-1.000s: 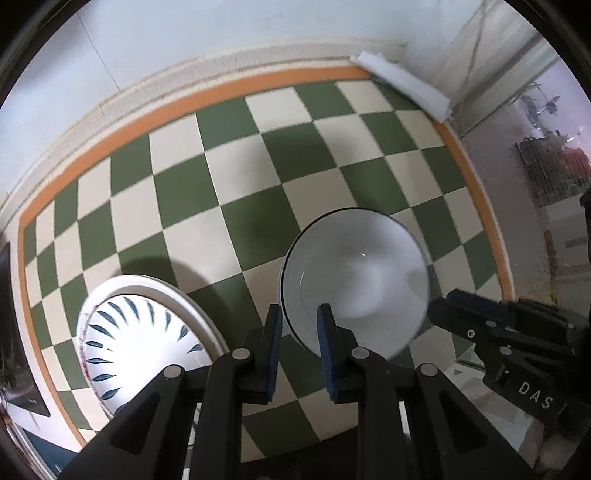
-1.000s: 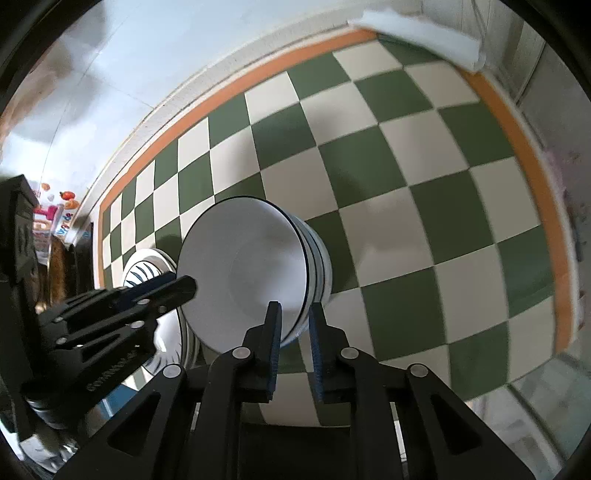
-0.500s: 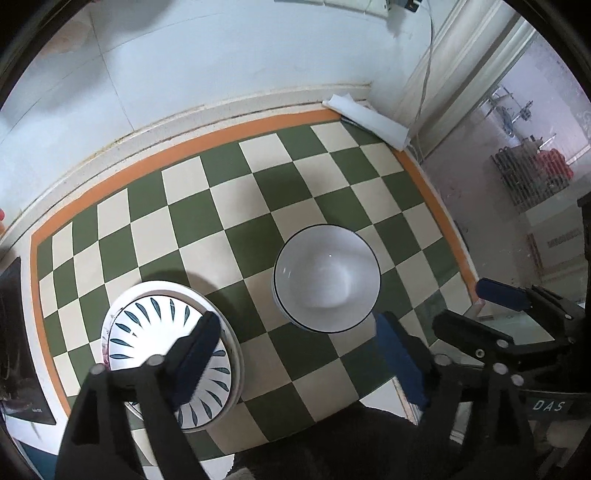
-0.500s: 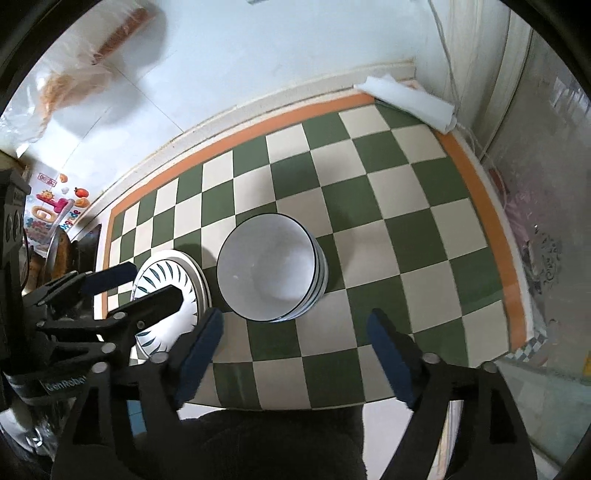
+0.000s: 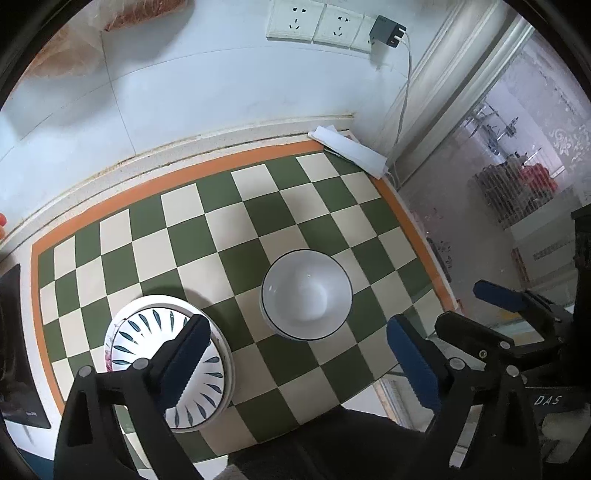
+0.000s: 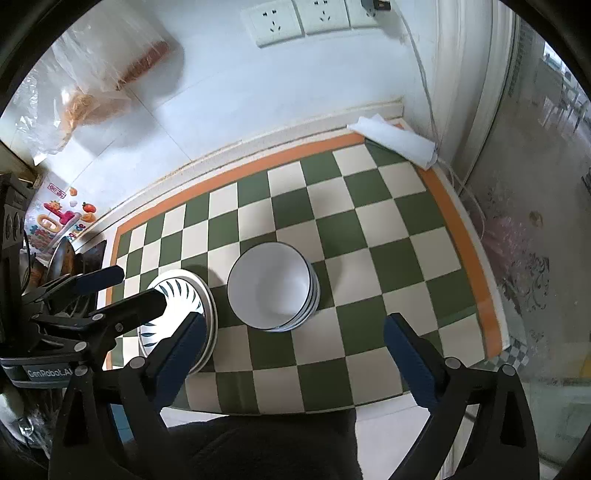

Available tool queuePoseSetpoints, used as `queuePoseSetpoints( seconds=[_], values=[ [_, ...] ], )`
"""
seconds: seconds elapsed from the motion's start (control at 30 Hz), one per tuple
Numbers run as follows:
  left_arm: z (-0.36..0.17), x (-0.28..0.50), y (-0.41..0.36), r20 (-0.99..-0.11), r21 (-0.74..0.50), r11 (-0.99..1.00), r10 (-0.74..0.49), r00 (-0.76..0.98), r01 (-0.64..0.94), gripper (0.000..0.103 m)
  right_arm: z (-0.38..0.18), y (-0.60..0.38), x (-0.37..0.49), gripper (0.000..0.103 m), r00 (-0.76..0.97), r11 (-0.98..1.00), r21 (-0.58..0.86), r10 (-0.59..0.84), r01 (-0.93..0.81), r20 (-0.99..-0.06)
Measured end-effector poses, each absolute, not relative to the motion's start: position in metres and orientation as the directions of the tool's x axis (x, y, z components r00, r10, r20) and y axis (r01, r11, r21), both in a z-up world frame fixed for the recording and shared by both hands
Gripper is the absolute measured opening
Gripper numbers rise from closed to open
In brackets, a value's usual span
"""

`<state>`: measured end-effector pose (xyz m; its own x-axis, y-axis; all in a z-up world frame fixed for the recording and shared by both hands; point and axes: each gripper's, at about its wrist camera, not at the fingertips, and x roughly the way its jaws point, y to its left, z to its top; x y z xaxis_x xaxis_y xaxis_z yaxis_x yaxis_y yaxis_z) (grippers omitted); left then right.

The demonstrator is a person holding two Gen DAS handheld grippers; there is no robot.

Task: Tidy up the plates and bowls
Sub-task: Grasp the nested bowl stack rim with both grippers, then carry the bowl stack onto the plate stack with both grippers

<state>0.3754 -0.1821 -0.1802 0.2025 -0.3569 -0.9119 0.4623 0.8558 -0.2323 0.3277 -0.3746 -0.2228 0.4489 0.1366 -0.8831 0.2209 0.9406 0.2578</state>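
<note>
A green-and-cream checkered mat [image 5: 236, 236] with an orange border covers the counter below a pale tiled wall [image 5: 184, 92], and everything else is placed from it. On the wall above the mat's far edge sits a row of white power sockets [image 5: 317, 24], a black charger [image 5: 387, 31] plugged into the rightmost one, its white cable [image 5: 404, 96] running down toward the mat's far right corner, where a folded white cloth [image 5: 351, 149] lies across the border. A clear plastic bag [image 6: 92, 81] with orange-brown contents hangs on the wall above the mat's far left side. On the mat's near left part rests a stack of plates [image 5: 147, 332], the top one white with dark blue leaf strokes radiating from its centre. Just to its right, apart from it and near the mat's middle, stands a stack of white bowls [image 5: 306, 295] with thin dark rims, the nested rims showing in the right wrist view [image 6: 271, 286]. Above the mat's near edge, the left gripper [image 5: 295, 362] hangs with its blue-padded jaws opening wide and nothing between them; the right gripper [image 6: 290, 358] does the same, jaws opening and empty, both clear of the crockery.
</note>
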Motion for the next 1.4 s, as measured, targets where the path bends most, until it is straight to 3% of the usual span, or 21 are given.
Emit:
queuePoseSetpoints(
  seconds=[0.27, 0.5, 0.67, 0.87, 1.03, 1.07, 1.13, 1.17, 1.4],
  values=[
    [-0.227, 0.403, -0.190, -0.918, -0.335, 0.850, -0.391, 0.061, 0.406, 0.098, -0.255, -0.388, 0.344, 0.099, 0.424, 0.916, 0.344, 0.233, 0.206, -0.875],
    [-0.304, 0.446, -0.198, -0.941, -0.333, 0.894, -0.336, -0.043, 0.298, 0.098, -0.352, -0.411, 0.372, 0.099, 0.349, 0.760, 0.590, 0.494, 0.272, -0.797],
    [-0.353, 0.469, -0.204, -0.938, -0.344, 0.910, -0.320, -0.133, 0.234, 0.096, -0.423, -0.418, 0.390, 0.099, 0.294, 0.671, 0.653, 0.584, 0.350, -0.757],
    [-0.389, 0.478, -0.208, -0.908, -0.391, 0.902, -0.345, -0.237, 0.183, 0.096, -0.468, -0.417, 0.403, 0.098, 0.284, 0.587, 0.720, 0.666, 0.370, -0.690],
    [-0.407, 0.479, -0.209, -0.880, -0.433, 0.887, -0.378, -0.288, 0.162, 0.074, -0.489, -0.416, 0.409, 0.083, 0.260, 0.564, 0.727, 0.690, 0.391, -0.675],
    [-0.409, 0.479, -0.209, -0.871, -0.449, 0.880, -0.393, -0.295, 0.153, 0.072, -0.494, -0.414, 0.410, 0.075, 0.254, 0.554, 0.735, 0.703, 0.390, -0.664],
    [-0.411, 0.478, -0.211, -0.855, -0.480, 0.865, -0.423, -0.301, 0.147, 0.058, -0.498, -0.413, 0.412, 0.065, 0.254, 0.541, 0.747, 0.716, 0.388, -0.650],
    [-0.411, 0.477, -0.212, -0.845, -0.497, 0.855, -0.439, -0.307, 0.146, 0.058, -0.501, -0.412, 0.413, 0.060, 0.253, 0.530, 0.755, 0.726, 0.386, -0.639],
    [-0.403, 0.471, -0.211, -0.862, -0.484, 0.862, -0.439, -0.254, 0.150, 0.057, -0.502, -0.408, 0.414, 0.059, 0.261, 0.557, 0.744, 0.706, 0.369, -0.658]
  ],
)
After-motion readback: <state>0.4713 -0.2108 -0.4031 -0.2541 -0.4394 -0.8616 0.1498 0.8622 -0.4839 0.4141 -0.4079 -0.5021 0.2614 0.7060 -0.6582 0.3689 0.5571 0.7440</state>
